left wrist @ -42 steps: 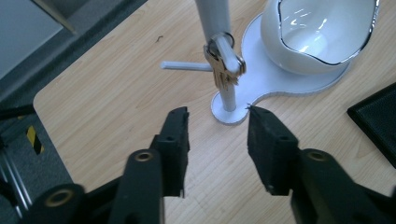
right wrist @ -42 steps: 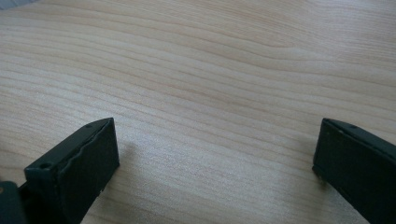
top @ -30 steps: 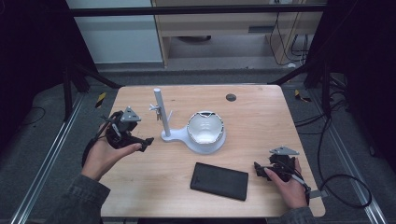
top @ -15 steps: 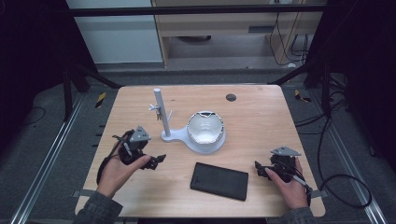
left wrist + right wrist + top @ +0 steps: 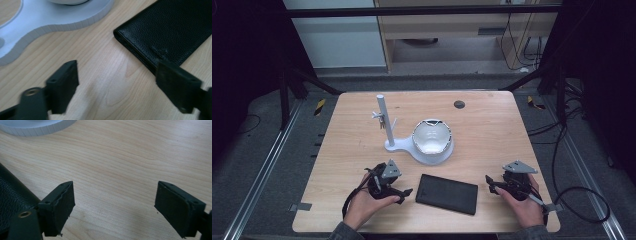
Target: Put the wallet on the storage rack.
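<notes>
A black leather wallet (image 5: 447, 193) lies flat near the table's front edge. My left gripper (image 5: 406, 194) sits low just off its left end and points at it. Its jaws are open and have just been closing over bare wood. In the left gripper view (image 5: 120, 85) the wallet (image 5: 170, 27) lies ahead to the right, its near edge by the right jaw. My right gripper (image 5: 489, 184) rests off the wallet's right end, also open and just closing on nothing. In the right gripper view (image 5: 117, 205) the wallet (image 5: 12, 195) shows beside the left jaw.
A white stand (image 5: 398, 146) with an upright post (image 5: 383, 117) and a round white bowl-like cup (image 5: 432, 137) occupies the table's middle; its base (image 5: 50, 20) lies close ahead of the left gripper. A small dark disc (image 5: 459, 104) sits near the far edge.
The left hand has come down and moved toward the front and right, from beside the stand to the wallet's left end. The right hand has stayed where it was.
</notes>
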The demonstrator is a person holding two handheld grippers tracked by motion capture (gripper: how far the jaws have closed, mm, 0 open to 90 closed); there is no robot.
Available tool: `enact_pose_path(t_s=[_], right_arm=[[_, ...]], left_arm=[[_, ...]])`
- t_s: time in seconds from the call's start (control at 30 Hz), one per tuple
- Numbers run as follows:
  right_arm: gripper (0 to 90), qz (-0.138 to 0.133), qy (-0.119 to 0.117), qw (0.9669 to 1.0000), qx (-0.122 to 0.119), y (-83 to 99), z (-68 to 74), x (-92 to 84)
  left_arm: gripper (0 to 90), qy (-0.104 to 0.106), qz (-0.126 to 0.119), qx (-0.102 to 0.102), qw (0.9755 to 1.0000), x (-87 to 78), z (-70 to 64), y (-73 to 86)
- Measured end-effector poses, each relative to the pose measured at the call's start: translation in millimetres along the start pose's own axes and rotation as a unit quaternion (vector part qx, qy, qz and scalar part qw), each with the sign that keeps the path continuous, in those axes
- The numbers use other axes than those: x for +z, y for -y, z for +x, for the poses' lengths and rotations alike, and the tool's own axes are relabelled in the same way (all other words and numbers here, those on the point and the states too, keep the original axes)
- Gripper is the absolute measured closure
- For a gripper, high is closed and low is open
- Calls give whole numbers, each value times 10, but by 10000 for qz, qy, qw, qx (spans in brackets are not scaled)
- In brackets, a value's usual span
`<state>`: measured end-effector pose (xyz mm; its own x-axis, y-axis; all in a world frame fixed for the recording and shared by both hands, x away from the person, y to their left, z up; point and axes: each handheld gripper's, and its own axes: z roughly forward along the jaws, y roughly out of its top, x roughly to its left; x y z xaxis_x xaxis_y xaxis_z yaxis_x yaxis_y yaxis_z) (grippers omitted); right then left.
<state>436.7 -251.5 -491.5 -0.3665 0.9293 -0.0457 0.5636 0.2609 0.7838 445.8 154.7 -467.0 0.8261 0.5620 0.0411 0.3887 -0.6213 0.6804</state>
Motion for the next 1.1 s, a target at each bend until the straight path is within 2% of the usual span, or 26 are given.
enact_pose_path(t_s=[0.03,0.13,0.17,0.27,0.33,0.37,0.43,0.47,0.53,0.6,0.83,1.0,1.03,1.1], right_arm=[[189,4,-24,10000,34,-1,8,-13],[238,-24,-21,10000,-69,3,31,-55],[251,-39,-31,9999,-102,2,35,-59],[262,-46,-40,9999,-136,1,39,-53],[270,-25,-55,9999,-142,-1,44,-41],[279,-12,-83,9999,-132,-2,52,-38],[282,-4,-80,9999,-140,-2,52,-39],[286,-17,-78,9999,-149,-3,50,-37],[293,-25,-89,9998,-174,-1,39,-36],[294,-15,-104,9998,-151,-1,42,-36],[288,22,-141,9997,-200,-6,55,-29],[284,16,-160,9997,-180,-8,67,-26],[285,-5,-175,9997,-193,-12,73,-28],[284,-81,-224,9994,-238,-31,97,-46]], left_arm=[[270,69,-34,-18,10000,8,-24,12],[440,193,81,76,9998,13,-94,38],[489,306,153,100,9994,21,-142,57],[646,355,228,155,9990,34,-189,72],[671,450,323,221,9982,44,-221,75],[754,529,345,271,9976,41,-235,69],[815,565,328,266,9975,42,-237,68],[815,595,359,282,9972,43,-240,67],[877,636,495,310,9963,74,-260,76],[892,629,602,364,9955,90,-267,79],[897,663,689,388,9947,140,-290,76],[896,683,653,406,9947,153,-309,65],[896,733,614,375,9947,154,-307,65],[894,705,544,344,9954,135,-300,66]])
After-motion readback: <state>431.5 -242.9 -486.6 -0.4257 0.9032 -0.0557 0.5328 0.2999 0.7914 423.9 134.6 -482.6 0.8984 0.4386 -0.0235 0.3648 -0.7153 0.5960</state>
